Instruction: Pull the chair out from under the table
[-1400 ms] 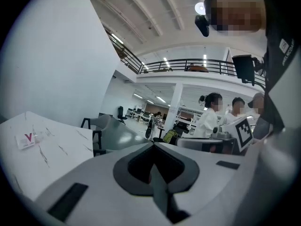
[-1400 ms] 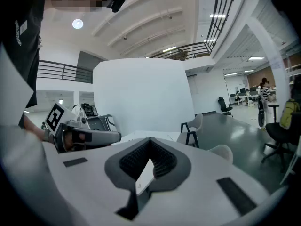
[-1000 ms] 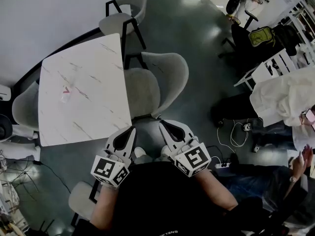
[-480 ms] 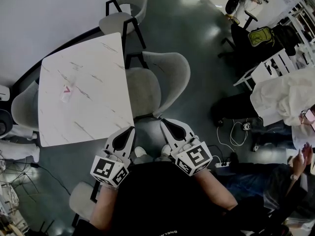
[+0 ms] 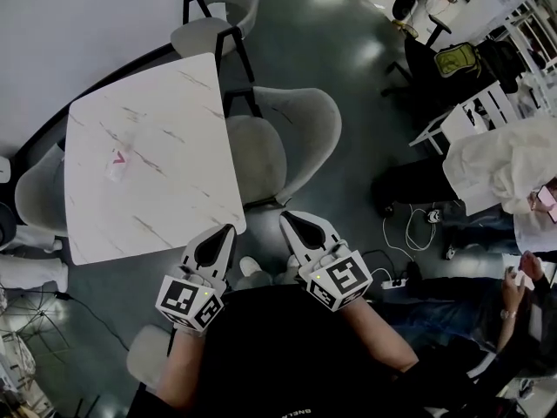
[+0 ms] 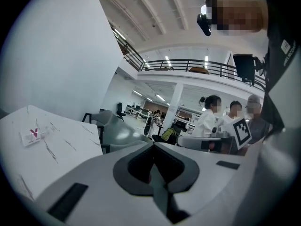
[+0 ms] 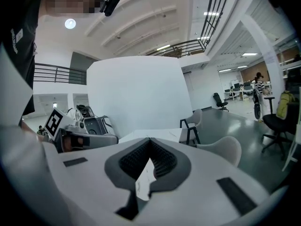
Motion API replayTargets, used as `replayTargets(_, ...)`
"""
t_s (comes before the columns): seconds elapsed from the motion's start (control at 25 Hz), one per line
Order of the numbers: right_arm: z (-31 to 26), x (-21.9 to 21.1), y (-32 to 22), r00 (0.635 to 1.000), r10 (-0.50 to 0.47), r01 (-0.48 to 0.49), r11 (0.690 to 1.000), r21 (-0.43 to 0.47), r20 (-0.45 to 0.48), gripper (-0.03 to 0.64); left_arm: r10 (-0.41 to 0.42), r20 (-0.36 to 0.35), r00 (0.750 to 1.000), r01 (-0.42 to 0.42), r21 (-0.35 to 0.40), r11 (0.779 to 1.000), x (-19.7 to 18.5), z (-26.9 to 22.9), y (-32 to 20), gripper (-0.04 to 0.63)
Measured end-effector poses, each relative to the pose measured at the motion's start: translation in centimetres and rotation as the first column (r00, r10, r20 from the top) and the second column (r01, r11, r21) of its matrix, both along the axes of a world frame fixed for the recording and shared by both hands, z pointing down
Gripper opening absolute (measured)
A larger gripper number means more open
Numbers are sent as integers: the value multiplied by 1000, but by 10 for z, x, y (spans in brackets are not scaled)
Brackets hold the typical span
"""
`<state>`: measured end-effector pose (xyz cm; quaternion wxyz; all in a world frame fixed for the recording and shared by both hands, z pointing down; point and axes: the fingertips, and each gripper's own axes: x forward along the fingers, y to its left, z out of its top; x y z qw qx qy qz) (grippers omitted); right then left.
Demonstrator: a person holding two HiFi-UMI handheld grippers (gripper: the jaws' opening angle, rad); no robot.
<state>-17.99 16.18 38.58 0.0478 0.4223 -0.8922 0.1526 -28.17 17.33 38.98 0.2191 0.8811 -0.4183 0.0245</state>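
Zero progress on the pull: chair [image 5: 291,138] not yet touched.
My left gripper [image 5: 228,231] and right gripper [image 5: 285,218] are both pressed together on nothing, hovering just short of it. Pale grey shell chair with black legs stands at the white table [image 5: 148,172] edge, seat partly tucked under.

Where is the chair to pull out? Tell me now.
Head view, centre: the chair stands at the white table's right edge, its seat partly under it.
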Motion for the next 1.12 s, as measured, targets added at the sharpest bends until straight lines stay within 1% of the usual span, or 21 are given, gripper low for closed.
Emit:
replayTargets(0.24,5,-3,0,1000,14,-14,1000,-14,-9,5,16,-4,1000,-16,-10,1000,-4,5,-3,5)
replayTargets(0.44,7,7,-9,1000,18,-18,1000,-21,-3,5,19,-1,1000,-19,-18,1000,7,7,-11,5)
replayTargets(0.6,8,22,-24,1000,8,-8,1000,-21,6,5,6,6,1000,-6,-24,1000,21,9,-24,5)
replayTargets(0.76,11,45,-45,1000,-2,3,1000,-31,23,5,-11,16,1000,11,-27,1000,44,9,-40,5)
replayTargets(1.12,17,88,-100,996,-40,44,997,-60,75,5,-69,64,996,72,-43,996,86,12,-80,5)
